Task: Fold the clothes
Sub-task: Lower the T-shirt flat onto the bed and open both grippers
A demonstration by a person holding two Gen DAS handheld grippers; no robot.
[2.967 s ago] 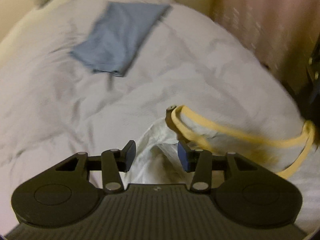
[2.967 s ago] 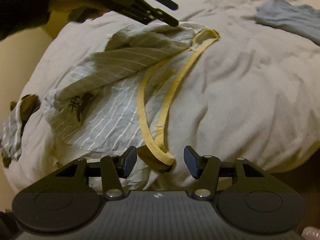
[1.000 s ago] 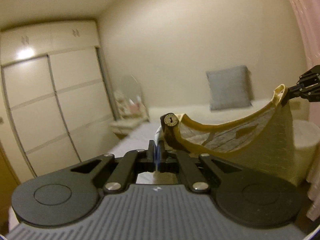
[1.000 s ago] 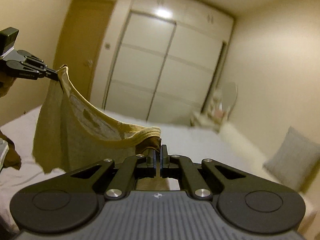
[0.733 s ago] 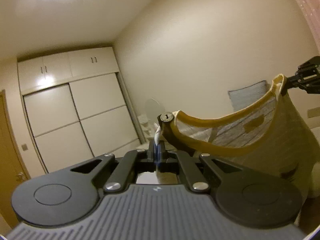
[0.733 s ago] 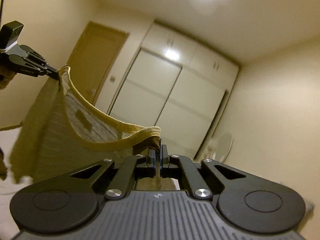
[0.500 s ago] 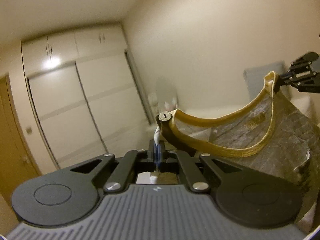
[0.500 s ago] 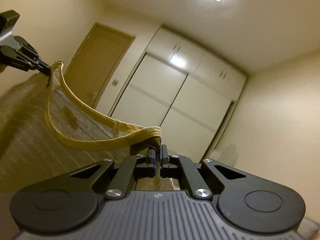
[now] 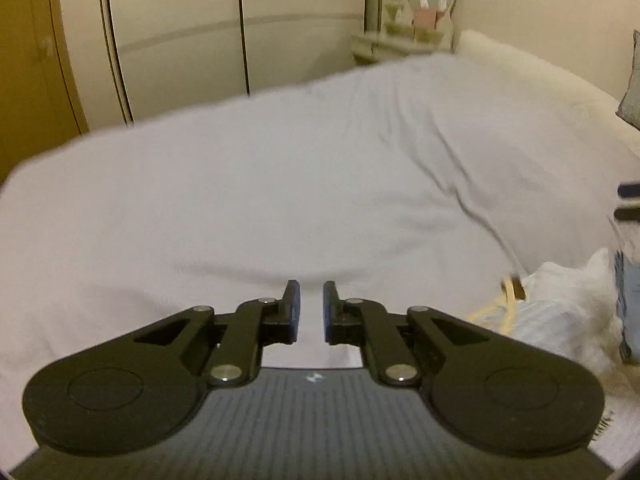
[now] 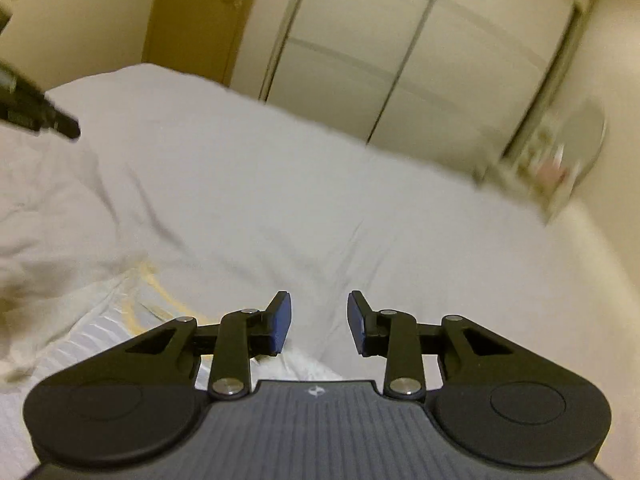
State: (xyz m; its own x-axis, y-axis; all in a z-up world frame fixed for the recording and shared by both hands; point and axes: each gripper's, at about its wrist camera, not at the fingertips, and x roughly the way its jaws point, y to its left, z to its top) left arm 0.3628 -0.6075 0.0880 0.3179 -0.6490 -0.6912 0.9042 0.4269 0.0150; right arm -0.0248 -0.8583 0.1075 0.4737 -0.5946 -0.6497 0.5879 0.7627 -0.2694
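A pale striped garment with yellow trim lies on the white bed; it shows at the right in the left wrist view (image 9: 552, 312) and at the lower left in the right wrist view (image 10: 120, 312). My left gripper (image 9: 311, 306) is open and empty, low over the bed (image 9: 280, 184) to the left of the garment. My right gripper (image 10: 319, 320) is open and empty, just right of the garment's yellow edge. The left gripper's fingertips (image 10: 60, 124) show at the far left of the right wrist view.
White sliding wardrobe doors (image 9: 240, 24) and a brown door (image 10: 192, 16) stand beyond the bed. A small dresser with a mirror (image 9: 416, 20) is at the bed's far corner. A grey pillow (image 9: 632, 84) sits at the right edge.
Both grippers held the garment up in the air by its yellow trim, shut on it. Now both have come down to the bed and opened; the garment lies on the bed.
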